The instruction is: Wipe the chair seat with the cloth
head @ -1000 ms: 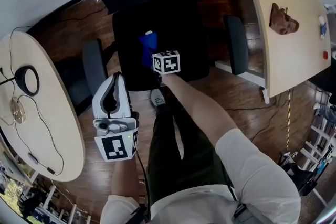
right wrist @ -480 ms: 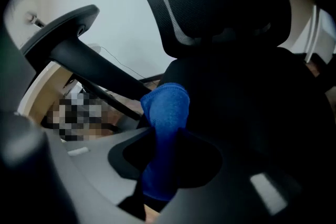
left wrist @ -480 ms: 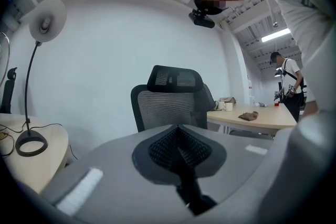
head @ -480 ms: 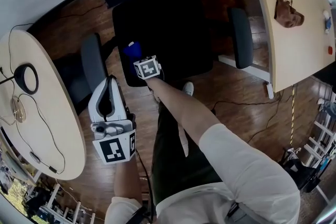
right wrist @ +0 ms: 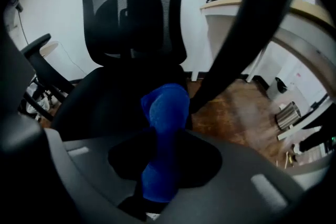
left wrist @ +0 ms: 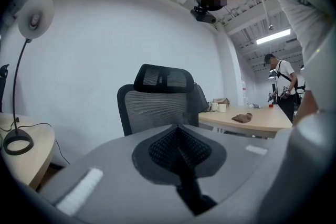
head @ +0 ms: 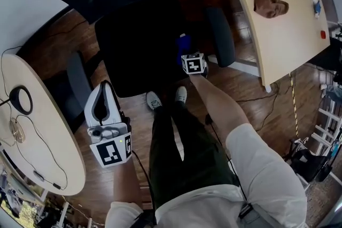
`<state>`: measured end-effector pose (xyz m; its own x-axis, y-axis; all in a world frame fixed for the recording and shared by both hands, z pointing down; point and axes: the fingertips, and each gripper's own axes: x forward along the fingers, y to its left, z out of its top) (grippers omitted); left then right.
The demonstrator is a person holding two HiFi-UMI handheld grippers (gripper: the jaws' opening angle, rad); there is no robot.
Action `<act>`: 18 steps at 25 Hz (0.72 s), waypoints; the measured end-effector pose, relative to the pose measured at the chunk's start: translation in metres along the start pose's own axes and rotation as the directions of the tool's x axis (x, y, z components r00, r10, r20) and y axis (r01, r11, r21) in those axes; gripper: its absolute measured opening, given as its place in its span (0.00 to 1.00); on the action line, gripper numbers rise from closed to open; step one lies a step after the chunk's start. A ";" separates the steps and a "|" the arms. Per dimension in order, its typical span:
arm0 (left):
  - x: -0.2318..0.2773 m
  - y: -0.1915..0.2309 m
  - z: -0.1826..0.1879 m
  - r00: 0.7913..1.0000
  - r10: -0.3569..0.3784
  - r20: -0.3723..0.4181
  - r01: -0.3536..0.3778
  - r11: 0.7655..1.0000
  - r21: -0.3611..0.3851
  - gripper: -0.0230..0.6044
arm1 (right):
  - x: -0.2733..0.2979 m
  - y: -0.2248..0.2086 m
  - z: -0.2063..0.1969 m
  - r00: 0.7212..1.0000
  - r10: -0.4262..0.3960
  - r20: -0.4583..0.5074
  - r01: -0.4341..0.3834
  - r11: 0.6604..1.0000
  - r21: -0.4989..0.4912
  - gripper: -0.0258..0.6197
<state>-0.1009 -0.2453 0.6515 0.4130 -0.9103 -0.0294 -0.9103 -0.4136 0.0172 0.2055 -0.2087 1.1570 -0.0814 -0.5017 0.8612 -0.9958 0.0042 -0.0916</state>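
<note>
Right gripper view shows the crumpled blue cloth point(right wrist: 164, 128) clamped between the jaws of the right gripper point(right wrist: 163, 170). Its free end hangs at the edge of the black padded chair seat point(right wrist: 100, 107), beside the dark armrest point(right wrist: 239, 39). In the head view, the left gripper point(head: 103, 88) hangs off the seat's front corner, over the brown wooden floor point(head: 243, 88). Its jaws are together with nothing between them.

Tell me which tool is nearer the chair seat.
Right. The right tool, gripping the blue cloth, is at the right edge of the chair seat; the left tool hangs off its front left corner, above the floor.
</note>
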 end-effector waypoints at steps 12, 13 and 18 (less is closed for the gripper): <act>-0.015 0.025 -0.019 0.998 0.062 -0.016 -0.062 0.998 -0.010 0.18 | -0.100 0.183 0.049 0.813 0.263 0.519 -0.145 0.956 -0.257 0.21; -0.019 0.031 -0.023 0.997 0.074 -0.018 -0.075 0.997 -0.009 0.18 | -0.094 0.221 0.037 0.802 0.306 0.513 -0.187 0.944 -0.271 0.21; -0.038 0.056 -0.032 0.994 0.106 -0.002 -0.106 0.994 0.008 0.18 | -0.053 0.373 -0.034 0.812 0.473 0.342 -0.361 0.867 -0.343 0.21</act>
<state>-0.1664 -0.2339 0.6855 0.3146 -0.9489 -0.0253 -0.9490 -0.3149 0.0119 -0.1626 -0.1505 1.0942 -0.5223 -0.7010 0.4856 -0.8490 0.4811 -0.2186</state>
